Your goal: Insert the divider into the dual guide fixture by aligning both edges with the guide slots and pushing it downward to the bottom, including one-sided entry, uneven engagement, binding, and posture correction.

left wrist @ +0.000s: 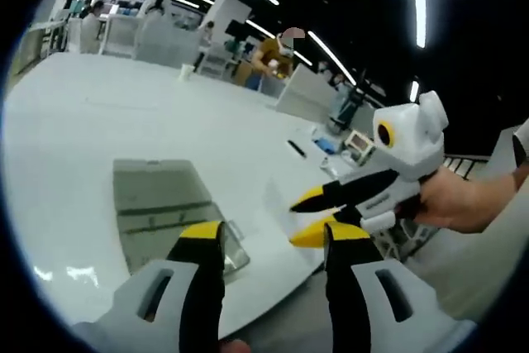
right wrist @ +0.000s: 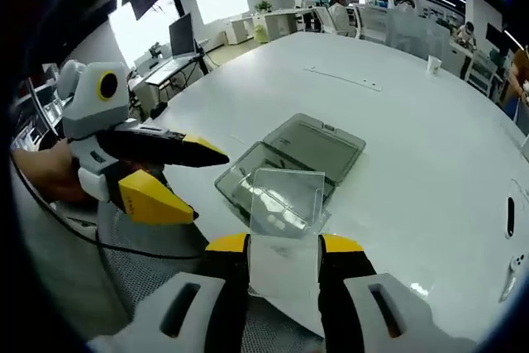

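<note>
Right gripper (right wrist: 283, 247) clamped the clear divider (right wrist: 285, 204) upright, seemingly above the fixture (right wrist: 318, 148) on the white table (right wrist: 430, 138); left gripper (left wrist: 273, 241) gaped empty.

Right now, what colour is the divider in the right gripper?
Clear, colourless plastic divider; it shows best in the right gripper view, between the right gripper jaws.

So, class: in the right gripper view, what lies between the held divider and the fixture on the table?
Nothing: the divider in the right claw overlaps the fixture.
</note>
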Available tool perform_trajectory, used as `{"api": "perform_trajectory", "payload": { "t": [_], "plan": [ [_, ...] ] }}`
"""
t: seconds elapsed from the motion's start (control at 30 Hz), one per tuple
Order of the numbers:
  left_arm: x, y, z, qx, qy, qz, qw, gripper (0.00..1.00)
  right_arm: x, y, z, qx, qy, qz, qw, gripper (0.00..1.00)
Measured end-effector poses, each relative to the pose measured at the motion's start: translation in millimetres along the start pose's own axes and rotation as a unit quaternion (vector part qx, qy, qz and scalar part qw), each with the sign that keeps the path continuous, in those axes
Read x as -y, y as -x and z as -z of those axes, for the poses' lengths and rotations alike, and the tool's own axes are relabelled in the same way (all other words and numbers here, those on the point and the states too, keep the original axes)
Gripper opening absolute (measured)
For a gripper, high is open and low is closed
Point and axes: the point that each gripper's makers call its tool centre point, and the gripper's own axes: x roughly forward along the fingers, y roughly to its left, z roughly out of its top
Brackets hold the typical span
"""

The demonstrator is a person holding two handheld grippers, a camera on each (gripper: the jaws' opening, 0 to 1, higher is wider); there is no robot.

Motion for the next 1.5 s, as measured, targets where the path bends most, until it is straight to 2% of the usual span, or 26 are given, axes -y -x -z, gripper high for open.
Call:
{"api": "perform_trajectory", "payload": {
  "t": [0.1, 0.37, 0.7, 1.13, 1.5],
  "plan": [
    [2.3, -0.9, -1.9, 0.004, -0.004, 0.003, 1.0000, 0.41, -4.4, 0.1, -2.2, 0.003, 0.001, -0.004, 1.0000, 0.27],
    [0.3, -1.5, -3.6, 0.011, 0.015, 0.005, 0.9998, 0.37, -13.4, -0.5, -9.4, 0.011, 0.008, -0.013, 0.9998, 0.27],
    [-5.8, -0.6, -5.2, 0.022, 0.041, 0.004, 0.9989, 0.29, -19.0, -1.7, -14.6, 0.018, 0.003, -0.023, 0.9996, 0.27],
    [-6.2, -2.1, -6.7, 0.029, 0.050, 0.007, 0.9983, 0.18, -28.1, -3.2, -20.0, 0.026, -0.009, -0.041, 0.9988, 0.27],
    [-9.7, -1.2, -8.0, 0.036, 0.067, 0.005, 0.9971, 0.12, -32.1, -3.7, -22.7, 0.032, -0.015, -0.048, 0.9982, 0.27]
  ]
}}
